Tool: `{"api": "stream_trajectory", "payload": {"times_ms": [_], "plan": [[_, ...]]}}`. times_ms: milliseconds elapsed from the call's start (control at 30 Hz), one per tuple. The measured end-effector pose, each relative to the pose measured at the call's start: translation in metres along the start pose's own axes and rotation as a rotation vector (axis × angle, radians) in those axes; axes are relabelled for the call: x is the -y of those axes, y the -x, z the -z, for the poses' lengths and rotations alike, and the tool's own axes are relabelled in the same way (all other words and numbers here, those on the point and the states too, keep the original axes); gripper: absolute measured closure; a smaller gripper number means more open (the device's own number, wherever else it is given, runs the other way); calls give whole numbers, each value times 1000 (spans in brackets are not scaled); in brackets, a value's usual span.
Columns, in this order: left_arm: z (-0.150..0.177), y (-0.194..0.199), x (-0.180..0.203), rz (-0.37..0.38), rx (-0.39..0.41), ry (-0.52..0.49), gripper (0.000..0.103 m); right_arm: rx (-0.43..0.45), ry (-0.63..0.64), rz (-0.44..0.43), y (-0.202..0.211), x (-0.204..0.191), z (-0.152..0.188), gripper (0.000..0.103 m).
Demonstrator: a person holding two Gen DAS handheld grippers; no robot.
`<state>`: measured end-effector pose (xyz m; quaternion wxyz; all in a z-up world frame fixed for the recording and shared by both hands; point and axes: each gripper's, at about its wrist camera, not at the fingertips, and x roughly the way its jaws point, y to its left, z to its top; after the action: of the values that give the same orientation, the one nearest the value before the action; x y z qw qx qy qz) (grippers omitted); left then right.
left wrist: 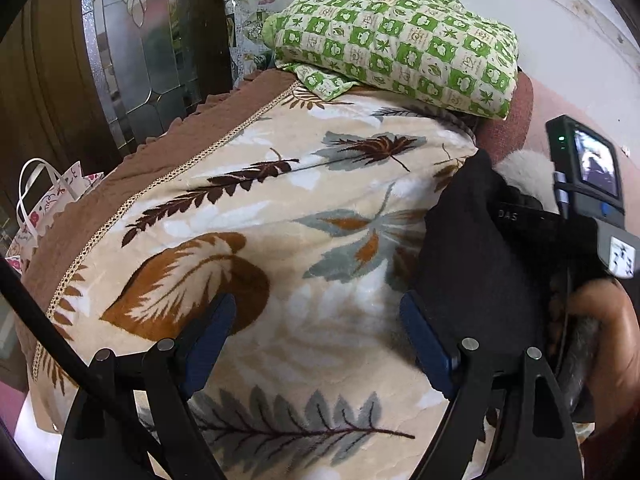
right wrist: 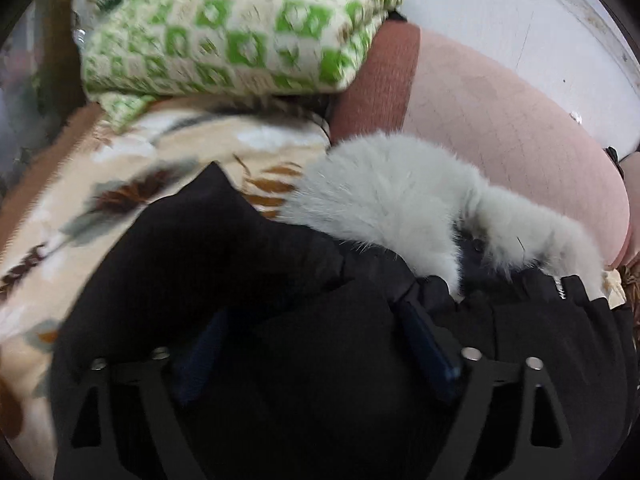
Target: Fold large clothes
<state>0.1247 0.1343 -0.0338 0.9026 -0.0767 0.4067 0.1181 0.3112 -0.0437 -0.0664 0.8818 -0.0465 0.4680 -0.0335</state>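
A black coat (right wrist: pixel 304 280) with a pale grey fur collar (right wrist: pixel 392 204) lies on a bed covered by a cream leaf-print blanket (left wrist: pixel 280 208). In the left wrist view the coat (left wrist: pixel 472 248) is at the right, and its fur (left wrist: pixel 524 168) peeks out behind it. My left gripper (left wrist: pixel 316 336) is open and empty over the blanket, with its right finger next to the coat's edge. My right gripper (right wrist: pixel 316 340) is open just above the coat's black fabric, which fills the space between its fingers. The right gripper's body (left wrist: pixel 592 184) shows in the left wrist view beside the coat.
A green-and-cream checked folded quilt (left wrist: pixel 400 36) lies at the far end of the bed. A brown bedspread edge (left wrist: pixel 132 160) runs along the left. A wooden glass-panel door (left wrist: pixel 140 52) and a gift bag (left wrist: pixel 44 204) are at the left. Pink floor (right wrist: pixel 512 136) is to the right.
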Motion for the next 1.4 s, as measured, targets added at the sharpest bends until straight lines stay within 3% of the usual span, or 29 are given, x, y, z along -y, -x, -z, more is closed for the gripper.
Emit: {"api": "stream_trajectory", "payload": {"times_ms": [100,233,300,433,467,533,667,800,1100,1333,1400], "plan": [[0,1,1,8,4,-2,20,11,8,-6,9,2,-1,10],[2,9,4,38,34,-9,20,174,-98,-107,74,33,14,11],[2,13,5,67,46,-5,20,215,-117,-128,98,55,27,11],[4,19,8,109,63,2,20,266,-109,89,115,112,58,33],[5,21,8,108,70,1,20,257,-134,144,112,130,64,44],[5,22,10,110,75,0,20,216,-206,215,101,169,78,52],[5,22,10,110,70,4,20,139,-408,236,81,242,103,52],[6,18,11,114,53,10,20,118,-633,193,83,292,121,52],[7,11,10,117,21,12,20,18,-621,209,41,301,116,46],[5,28,10,138,47,10,20,2,-619,225,54,297,117,37],[5,32,10,147,54,11,20,35,-621,195,66,299,121,34]]}}
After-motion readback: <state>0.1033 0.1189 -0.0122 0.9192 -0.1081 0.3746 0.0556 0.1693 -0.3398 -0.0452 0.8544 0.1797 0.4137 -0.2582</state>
